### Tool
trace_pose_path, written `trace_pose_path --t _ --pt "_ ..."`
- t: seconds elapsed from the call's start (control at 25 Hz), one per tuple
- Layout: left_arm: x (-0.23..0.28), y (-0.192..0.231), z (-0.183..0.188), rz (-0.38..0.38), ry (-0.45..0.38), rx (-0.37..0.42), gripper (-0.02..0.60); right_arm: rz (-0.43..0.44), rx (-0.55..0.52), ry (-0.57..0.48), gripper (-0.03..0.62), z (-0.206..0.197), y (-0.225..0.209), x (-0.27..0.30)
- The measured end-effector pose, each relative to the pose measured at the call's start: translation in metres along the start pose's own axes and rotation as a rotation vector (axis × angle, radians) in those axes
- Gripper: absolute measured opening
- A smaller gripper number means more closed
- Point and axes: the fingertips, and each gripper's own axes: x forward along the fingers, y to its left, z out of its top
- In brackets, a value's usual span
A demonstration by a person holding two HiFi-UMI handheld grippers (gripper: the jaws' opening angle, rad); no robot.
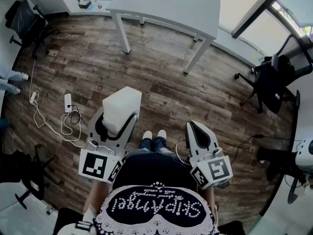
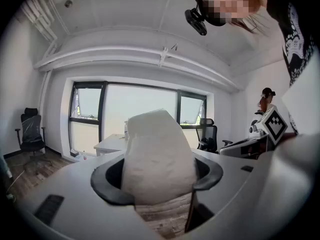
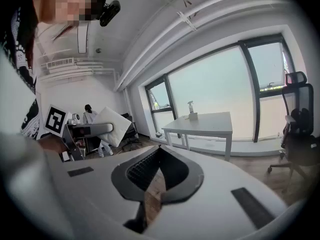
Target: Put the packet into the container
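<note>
At the far left a black office chair (image 1: 23,21) stood on the wood floor (image 1: 161,77), and nearer me a white cable (image 1: 51,124) lay looped beside a power strip (image 1: 68,102). My left gripper (image 1: 117,126) was held out in front of me, angled slightly down, its jaws spread wide and clamped on the packet (image 1: 122,106), a plump white one that stuck up and forward past the jaw tips, well above the floor. Beyond it stood a white table (image 1: 166,6). My shoes (image 1: 154,135) showed between the two grippers. My right gripper (image 1: 193,126) had its jaws together, tips touching, with nothing between them. At the right stood another black office chair (image 1: 274,82).
</note>
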Motion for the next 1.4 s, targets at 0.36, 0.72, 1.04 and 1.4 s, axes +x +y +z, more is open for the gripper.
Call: trace_pose_path --t 0.36,0.72,1.04,1.4 --pt "0.009 -0.012 0.002 0.020 0.000 -0.004 0.290 0.023 -0.003 0.001 0.014 0.002 -0.015 -0.001" --pt "0.028 -0.033 -0.001 0.054 -0.013 -0.005 0.290 0.053 -0.003 -0.030 0.015 0.003 -0.047 -0.013" --pt "0.046 -0.051 -0.002 0.065 -0.020 -0.015 0.290 0.073 0.014 -0.070 0.015 0.008 -0.069 -0.020" --pt "0.071 -0.030 0.001 0.083 -0.007 -0.022 0.290 0.099 0.043 -0.067 0.015 0.021 -0.076 0.006"
